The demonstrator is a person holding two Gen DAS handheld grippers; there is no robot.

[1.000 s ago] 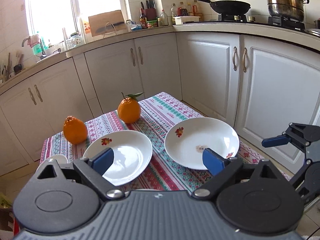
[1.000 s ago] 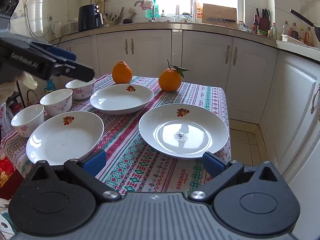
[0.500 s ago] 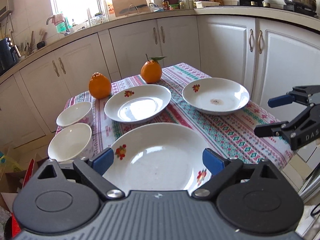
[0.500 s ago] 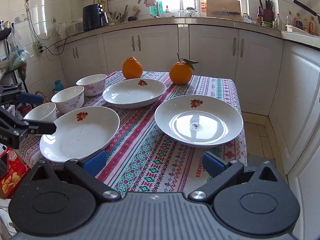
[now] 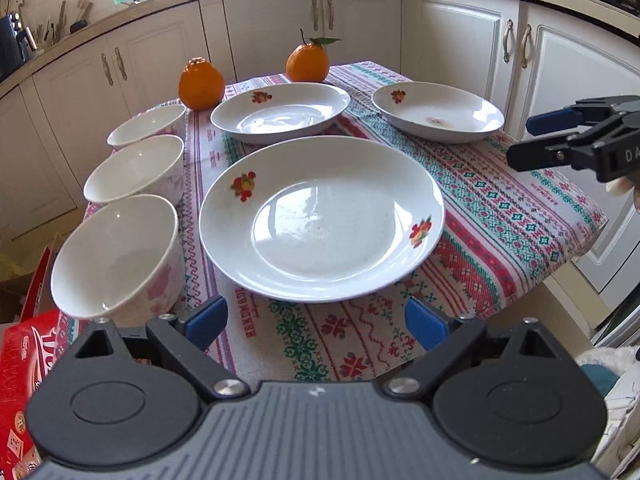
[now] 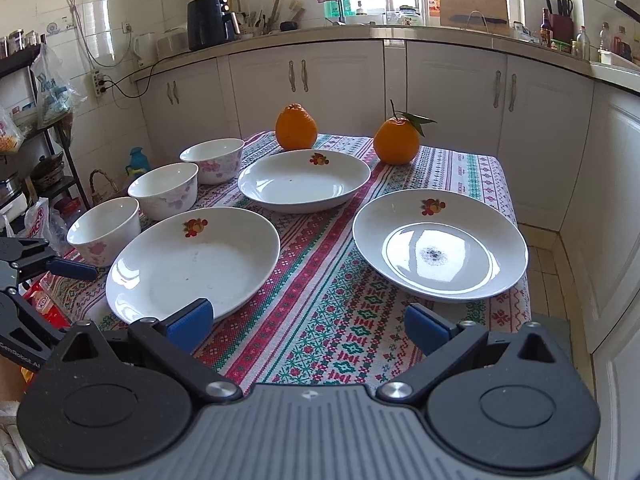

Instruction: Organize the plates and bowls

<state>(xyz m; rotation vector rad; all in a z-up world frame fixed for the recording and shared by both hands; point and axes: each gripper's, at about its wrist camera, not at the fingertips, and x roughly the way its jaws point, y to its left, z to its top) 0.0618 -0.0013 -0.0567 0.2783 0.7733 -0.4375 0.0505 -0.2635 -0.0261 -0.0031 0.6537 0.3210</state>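
Note:
Three white plates with fruit prints lie on the patterned tablecloth [image 5: 500,208]: a near plate [image 5: 320,220], a far plate [image 5: 280,112] and a right plate [image 5: 438,112] with a dark smudge. Along the left edge stands a row of three white bowls: [image 5: 116,256], [image 5: 134,170], [image 5: 146,126]. My left gripper [image 5: 316,322] is open and empty, just short of the near plate's front rim. My right gripper [image 6: 308,326] is open too and hovers over bare cloth between the near plate [image 6: 192,264] and the right plate [image 6: 440,240]. In the left wrist view it shows at the right [image 5: 524,142].
Two oranges [image 5: 201,84] [image 5: 307,63] sit at the table's far end. A red box [image 5: 20,380] lies below the table's left corner. White cabinets [image 6: 540,120] close in the back and right, with a narrow strip of floor [image 6: 544,248] beside the table.
My left gripper has sunk and drawn back to the table's near edge, so the near plate and the bowls came into its view. The right gripper shifted only slightly.

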